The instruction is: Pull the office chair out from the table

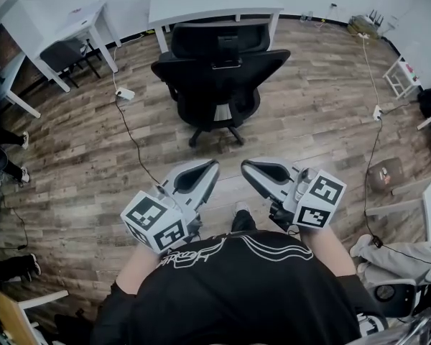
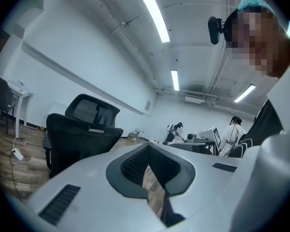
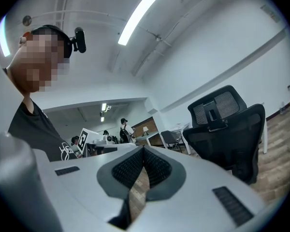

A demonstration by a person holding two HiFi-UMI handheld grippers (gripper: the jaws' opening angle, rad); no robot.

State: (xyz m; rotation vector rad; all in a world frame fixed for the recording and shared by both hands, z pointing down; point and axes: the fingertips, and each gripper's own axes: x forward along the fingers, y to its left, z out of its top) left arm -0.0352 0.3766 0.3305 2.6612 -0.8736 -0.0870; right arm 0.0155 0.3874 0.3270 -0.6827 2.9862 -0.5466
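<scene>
A black office chair (image 1: 219, 70) stands on the wood floor with its back towards me, just in front of a white table (image 1: 201, 6). My left gripper (image 1: 214, 165) and right gripper (image 1: 246, 165) are held side by side near my body, well short of the chair and touching nothing. Both are shut, with nothing between the jaws. In the left gripper view the chair (image 2: 82, 129) shows to the left beyond the closed left gripper (image 2: 147, 146). The right gripper view has the chair (image 3: 227, 129) at the right, past the closed right gripper (image 3: 144, 149).
A cable with a white adapter (image 1: 126, 93) runs across the floor left of the chair. Another white table (image 1: 65, 27) with a dark chair (image 1: 61, 54) stands at the far left. At the right are a second cable (image 1: 373, 113), a small white stool (image 1: 402, 77) and a box (image 1: 384, 172).
</scene>
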